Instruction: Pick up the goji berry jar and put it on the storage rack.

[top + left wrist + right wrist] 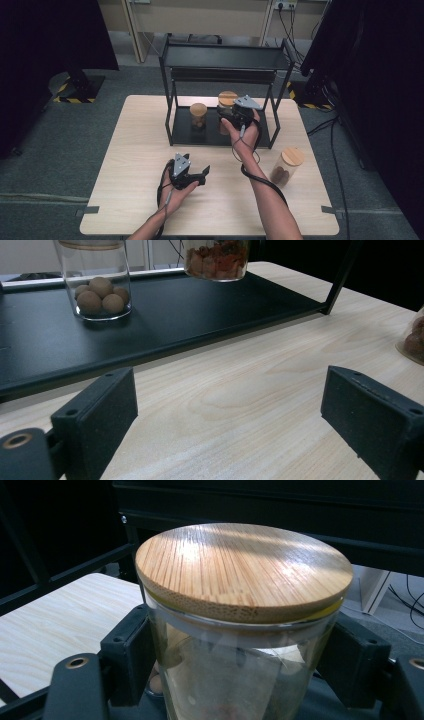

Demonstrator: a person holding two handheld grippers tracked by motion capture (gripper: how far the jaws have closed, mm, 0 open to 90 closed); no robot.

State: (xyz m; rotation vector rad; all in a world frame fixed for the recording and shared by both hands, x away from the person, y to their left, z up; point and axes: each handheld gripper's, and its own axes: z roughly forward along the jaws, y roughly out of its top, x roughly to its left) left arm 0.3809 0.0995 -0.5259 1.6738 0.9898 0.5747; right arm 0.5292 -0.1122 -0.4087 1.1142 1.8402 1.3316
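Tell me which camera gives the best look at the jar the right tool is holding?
The right gripper view: the held jar sits close up, wooden lid and glass wall clear between the pads. The high view shows it small, partly behind the right tool. The left gripper view catches its base, off the shelf.

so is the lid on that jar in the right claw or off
On. The bamboo lid sits flat across the jar mouth, with the right claw clamped on the glass just below.

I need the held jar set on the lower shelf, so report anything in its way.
Nothing visible: the shelf beneath the jar in the right gripper is bare; the ball jar stands apart, to its left.
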